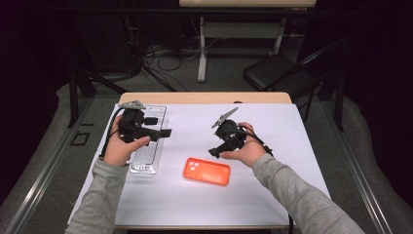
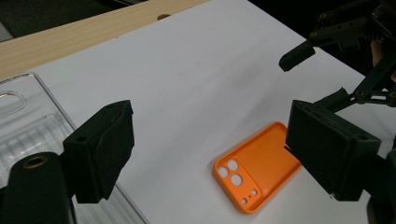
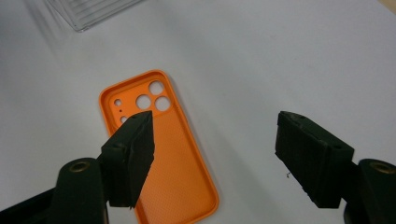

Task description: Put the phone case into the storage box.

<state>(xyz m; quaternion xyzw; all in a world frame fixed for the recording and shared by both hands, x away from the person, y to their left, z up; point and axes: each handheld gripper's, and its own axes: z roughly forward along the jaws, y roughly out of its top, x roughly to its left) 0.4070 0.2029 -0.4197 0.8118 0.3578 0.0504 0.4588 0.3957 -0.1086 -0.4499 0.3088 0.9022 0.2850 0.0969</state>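
Note:
An orange phone case (image 1: 207, 171) lies inner side up on the white sheet (image 1: 282, 131), near the front middle. In the right gripper view the case (image 3: 173, 154) has its camera holes at the far end, and part of it sits behind one jaw. My right gripper (image 1: 214, 152) hovers just above and right of the case, angled down at it. Its jaws are open (image 3: 212, 140) with nothing between them. My left gripper (image 1: 165, 132) is held over a clear plastic tray (image 1: 146, 158), open (image 2: 210, 140) and holding nothing, facing the case (image 2: 261, 163) and the right gripper (image 2: 310, 79).
The white sheet covers most of a wooden table (image 1: 204, 97). The clear tray (image 2: 28, 121) lies along the sheet's left side. Beyond the table stand a black chair (image 1: 272, 73), a desk frame and floor cables.

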